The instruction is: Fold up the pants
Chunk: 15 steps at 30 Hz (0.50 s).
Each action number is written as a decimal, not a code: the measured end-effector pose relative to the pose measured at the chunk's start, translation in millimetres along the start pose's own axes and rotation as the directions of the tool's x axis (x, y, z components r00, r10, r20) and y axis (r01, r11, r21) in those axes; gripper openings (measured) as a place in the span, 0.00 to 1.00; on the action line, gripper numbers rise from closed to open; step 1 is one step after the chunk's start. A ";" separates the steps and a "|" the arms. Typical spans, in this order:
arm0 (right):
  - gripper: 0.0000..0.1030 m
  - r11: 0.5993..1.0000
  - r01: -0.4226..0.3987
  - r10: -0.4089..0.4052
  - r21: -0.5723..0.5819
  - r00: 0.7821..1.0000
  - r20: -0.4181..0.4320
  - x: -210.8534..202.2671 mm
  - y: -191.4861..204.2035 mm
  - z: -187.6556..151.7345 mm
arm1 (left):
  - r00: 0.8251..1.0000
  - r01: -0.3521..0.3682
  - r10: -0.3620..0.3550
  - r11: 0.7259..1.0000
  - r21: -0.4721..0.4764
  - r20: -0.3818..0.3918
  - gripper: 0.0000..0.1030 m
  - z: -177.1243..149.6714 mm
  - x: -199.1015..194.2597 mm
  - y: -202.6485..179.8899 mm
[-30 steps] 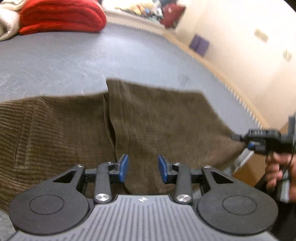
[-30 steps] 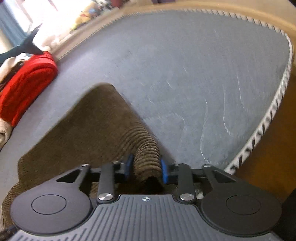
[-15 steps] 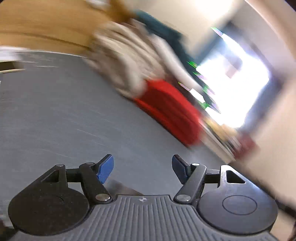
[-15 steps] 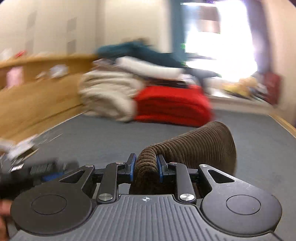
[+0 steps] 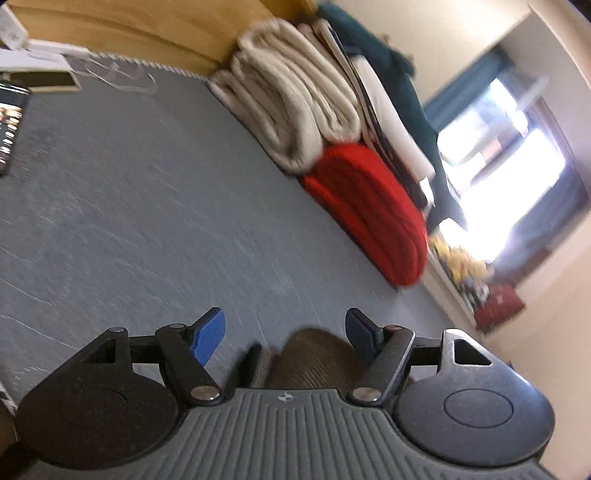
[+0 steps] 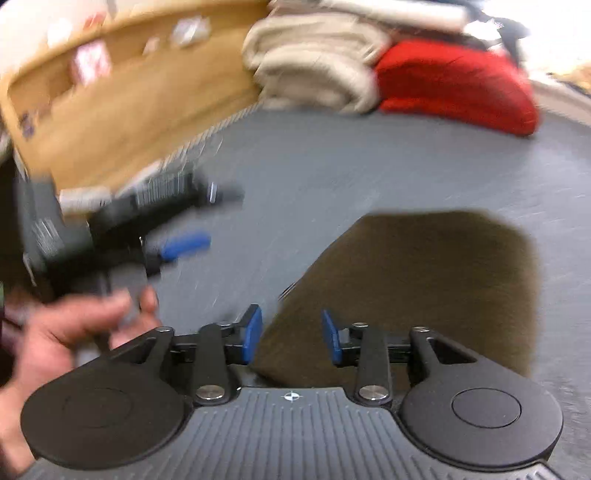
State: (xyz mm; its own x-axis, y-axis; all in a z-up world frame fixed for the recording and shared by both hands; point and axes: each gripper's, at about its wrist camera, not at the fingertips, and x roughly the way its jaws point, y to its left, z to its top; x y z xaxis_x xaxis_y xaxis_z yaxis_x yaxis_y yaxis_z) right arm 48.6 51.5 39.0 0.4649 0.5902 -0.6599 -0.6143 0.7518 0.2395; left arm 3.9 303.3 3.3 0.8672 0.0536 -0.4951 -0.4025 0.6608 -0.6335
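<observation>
Left gripper (image 5: 282, 334): jaws stand wide apart, nothing between the blue pads; it hangs over the grey mattress (image 5: 147, 206). It has just been opening.
Left gripper, from the right wrist view: seen at the left (image 6: 192, 221), blurred, a hand (image 6: 74, 325) around its handle, one blue finger showing.
Right gripper (image 6: 291, 334): jaws partly parted and just now opening further. The brown cloth's near edge lies between and below the pads; the left pad sits just beside that edge, the right pad over the cloth. No pinch visible; the pads do not press on it.
Pants (image 6: 424, 288): brown corduroy, folded into a compact block, lying flat on the grey mattress directly ahead of the right gripper. The far edge is straight, the far right corner rounded.
Pants, from the left wrist view: only a rounded brown hump (image 5: 314, 354) shows, low in the frame, behind the jaws and nearer the right-hand finger.
Red blanket (image 5: 369, 214): folded, at the far side of the mattress, well apart from the pants.
Cream blanket (image 5: 295, 103): folded, touching the red blanket, against the wooden bed frame (image 5: 147, 22).
Phone (image 5: 9, 125): dark, screen lit, at the mattress's left edge.
Window (image 5: 509, 155): bright, washed out, behind the bedding.
Image quality: right wrist view motion-blurred; fine contact cannot be confirmed.
</observation>
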 end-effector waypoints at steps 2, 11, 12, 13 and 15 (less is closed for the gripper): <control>0.44 0.998 0.017 -0.021 0.068 0.998 0.060 -30.7 -22.9 2.7 | 0.999 0.031 -0.029 0.998 0.046 -0.040 0.74 -6.6 7.3 -7.9; 0.53 0.920 0.158 -0.238 0.358 0.952 0.191 -91.6 -139.8 -34.3 | 0.981 0.141 -0.102 0.959 0.247 -0.164 0.74 -44.9 27.9 -46.1; 0.53 0.910 0.164 -0.245 0.382 0.954 0.175 -88.6 -151.9 -40.8 | 0.981 0.139 -0.095 0.953 0.269 -0.172 0.74 -48.9 29.5 -49.3; 0.53 0.899 0.175 -0.254 0.401 0.955 0.152 -83.5 -161.8 -49.5 | 0.980 0.138 -0.088 0.949 0.284 -0.179 0.74 -52.3 30.4 -51.6; 0.53 0.886 0.196 -0.263 0.421 0.959 0.109 -69.0 -173.1 -62.1 | 0.979 0.133 -0.076 0.943 0.306 -0.190 0.74 -57.5 30.7 -55.6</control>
State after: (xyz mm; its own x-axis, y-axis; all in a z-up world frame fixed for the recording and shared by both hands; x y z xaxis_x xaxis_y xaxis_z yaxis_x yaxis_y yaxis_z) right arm 83.3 -137.6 -1.1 0.6767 0.3996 -0.6184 -0.1849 0.9052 0.3826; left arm 36.0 225.2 -10.9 0.8238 -0.1404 -0.5492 -0.1744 0.8590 -0.4813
